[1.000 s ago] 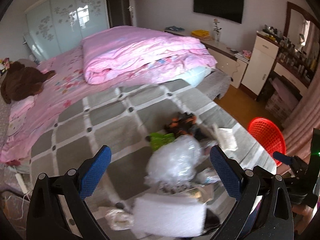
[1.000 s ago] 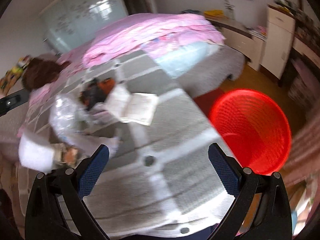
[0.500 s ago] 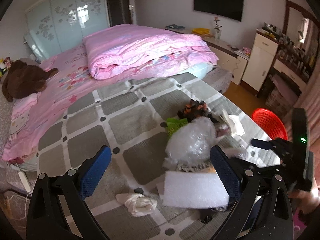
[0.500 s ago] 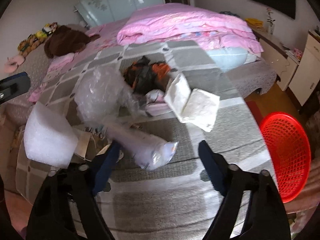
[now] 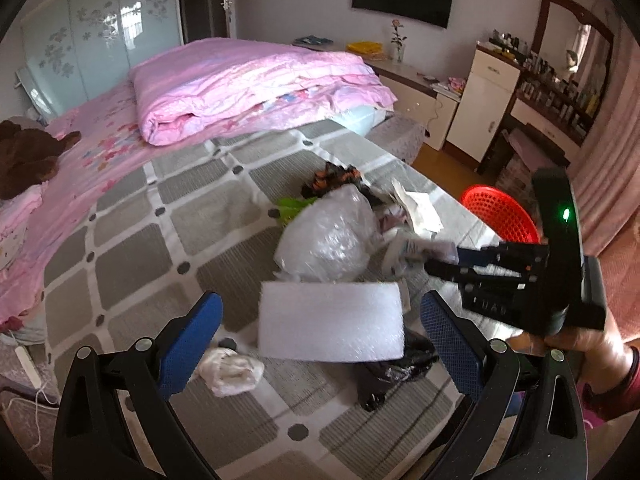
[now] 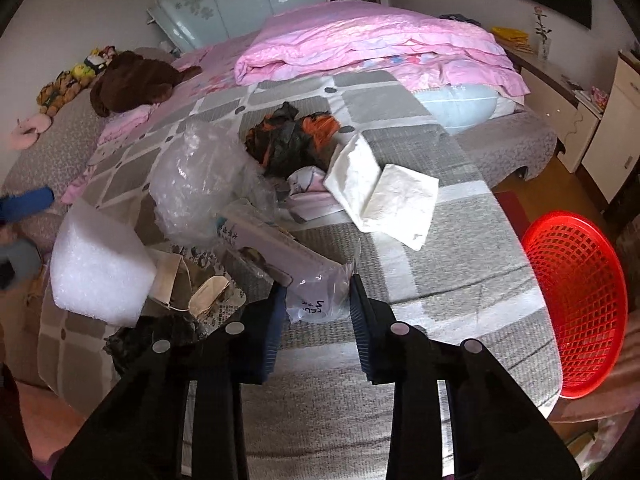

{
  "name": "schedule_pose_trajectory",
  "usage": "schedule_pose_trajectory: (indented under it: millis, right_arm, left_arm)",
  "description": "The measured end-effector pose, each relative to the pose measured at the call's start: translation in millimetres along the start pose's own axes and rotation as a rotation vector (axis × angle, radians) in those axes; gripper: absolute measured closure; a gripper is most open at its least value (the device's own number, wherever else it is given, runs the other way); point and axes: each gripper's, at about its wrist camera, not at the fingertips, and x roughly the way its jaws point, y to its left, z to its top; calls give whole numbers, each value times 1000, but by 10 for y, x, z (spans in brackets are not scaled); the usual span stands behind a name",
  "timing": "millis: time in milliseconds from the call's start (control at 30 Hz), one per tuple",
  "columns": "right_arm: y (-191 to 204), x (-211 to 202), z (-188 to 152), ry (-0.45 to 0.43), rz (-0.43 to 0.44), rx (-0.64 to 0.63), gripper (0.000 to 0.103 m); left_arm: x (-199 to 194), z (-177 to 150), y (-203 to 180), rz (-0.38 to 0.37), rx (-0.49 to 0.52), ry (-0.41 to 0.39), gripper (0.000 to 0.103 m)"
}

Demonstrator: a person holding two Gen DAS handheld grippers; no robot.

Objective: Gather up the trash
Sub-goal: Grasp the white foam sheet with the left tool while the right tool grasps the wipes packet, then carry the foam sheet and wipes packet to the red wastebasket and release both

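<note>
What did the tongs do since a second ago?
The right tongs swung away from the red basket toward the trash pile and closed on the clear plastic packet; earlier they were wide open. The left tongs stayed open, hovering over the white foam block, holding nothing. The pile's other trash lies where it was.

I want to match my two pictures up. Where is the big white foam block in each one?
Left wrist view: the white foam block lies low in the middle, between the open fingers of the left gripper.
Right wrist view: it sits at the left, beside the pile.
Shared landmark: the red basket, off the bed's edge in both views.
</note>
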Motion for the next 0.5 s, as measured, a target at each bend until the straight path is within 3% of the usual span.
schedule_pose_trajectory:
  millis: [300,367,500]
  right_arm:
    - [-96,-70,0,-16,-14,38,72]
    - [-122,-79,1,-19,-17,47,72]
    - [-181,-108,3,-26,-21,69,72]
  left_arm:
    - [176,-49,-57,-16,12,23,10]
    - [192,-45,-34,-21,5,25,25]
    - [214,-53,18,-36,-17,24,28]
